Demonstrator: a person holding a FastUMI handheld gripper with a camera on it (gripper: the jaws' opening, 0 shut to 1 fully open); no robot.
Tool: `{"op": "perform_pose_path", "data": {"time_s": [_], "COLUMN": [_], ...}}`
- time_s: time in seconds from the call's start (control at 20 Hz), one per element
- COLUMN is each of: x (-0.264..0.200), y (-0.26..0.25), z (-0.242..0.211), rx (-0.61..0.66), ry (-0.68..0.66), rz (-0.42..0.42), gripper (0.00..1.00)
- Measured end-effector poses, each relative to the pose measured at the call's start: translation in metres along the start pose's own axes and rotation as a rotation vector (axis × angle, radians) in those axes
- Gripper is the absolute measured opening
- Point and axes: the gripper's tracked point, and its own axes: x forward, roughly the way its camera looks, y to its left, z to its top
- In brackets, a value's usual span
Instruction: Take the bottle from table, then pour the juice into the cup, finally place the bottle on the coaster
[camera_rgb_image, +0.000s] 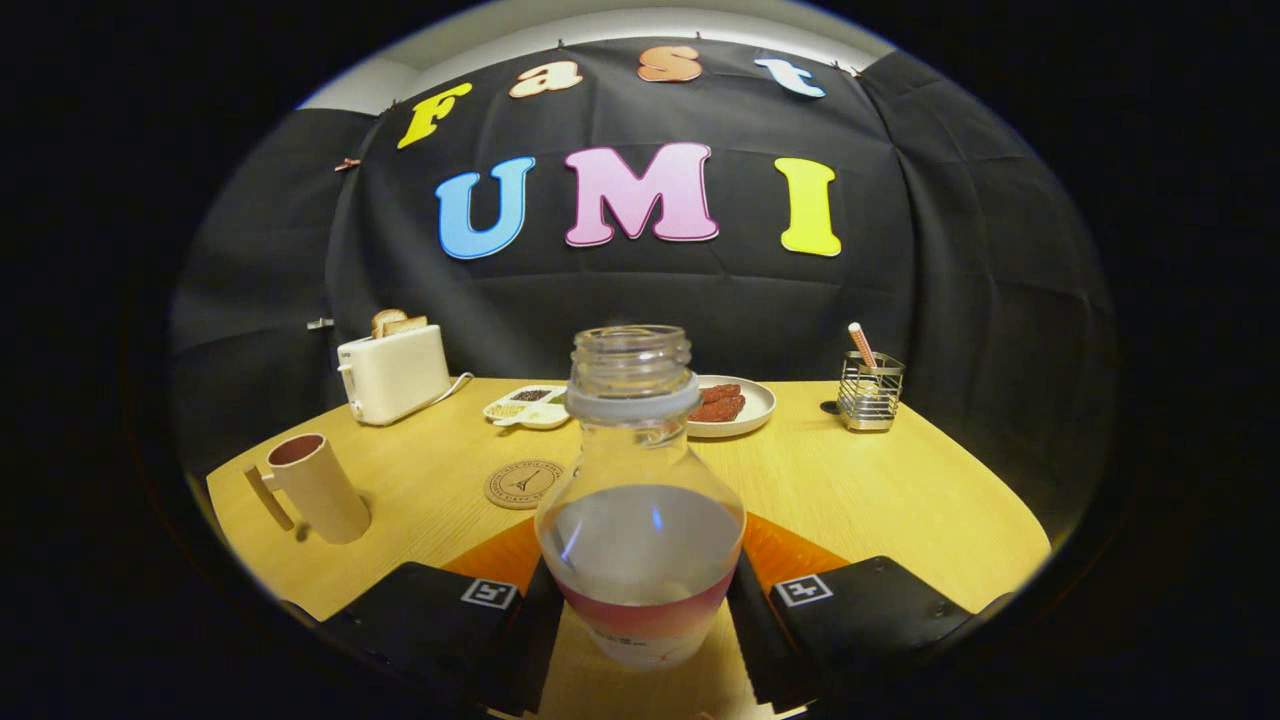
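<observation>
Nearest the camera, the hand-held gripper (640, 600) points level and forward over the wooden surface (880, 500), its two fingers pressed against either side of the bottle (640, 520). That bottle stands upright between them, long axis vertical, uncapped mouth up, partly filled with liquid. Just beyond it lies the round coaster (522, 484); further left stands the cup (312, 488), handle turned left. Farther back sit a toaster (393, 374), a divided tray (528, 406), a plate (730, 405) and a wire holder (870, 392).
</observation>
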Motion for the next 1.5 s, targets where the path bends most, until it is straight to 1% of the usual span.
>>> {"op": "perform_pose_path", "data": {"time_s": [0.15, 0.25, 0.55, 0.8, 1.1, 1.3, 1.5], "x": [-0.001, -0.002, 0.003, 0.013, 0.022, 0.025, 0.030], "y": [0.007, 0.017, 0.056, 0.082, 0.106, 0.133, 0.159], "z": [0.010, 0.027, 0.072, 0.094, 0.106, 0.090, 0.077], "rx": [-0.043, -0.088, -0.264, -0.443, -0.675, -0.775, -0.947], "ry": [0.022, 0.007, -0.032, -0.050, -0.080, -0.059, -0.058], "rz": [0.024, 0.047, 0.105, 0.089, 0.037, 0.049, 0.059], "gripper": [0.77, 0.77, 0.77, 0.77, 0.77, 0.77, 0.77]}}
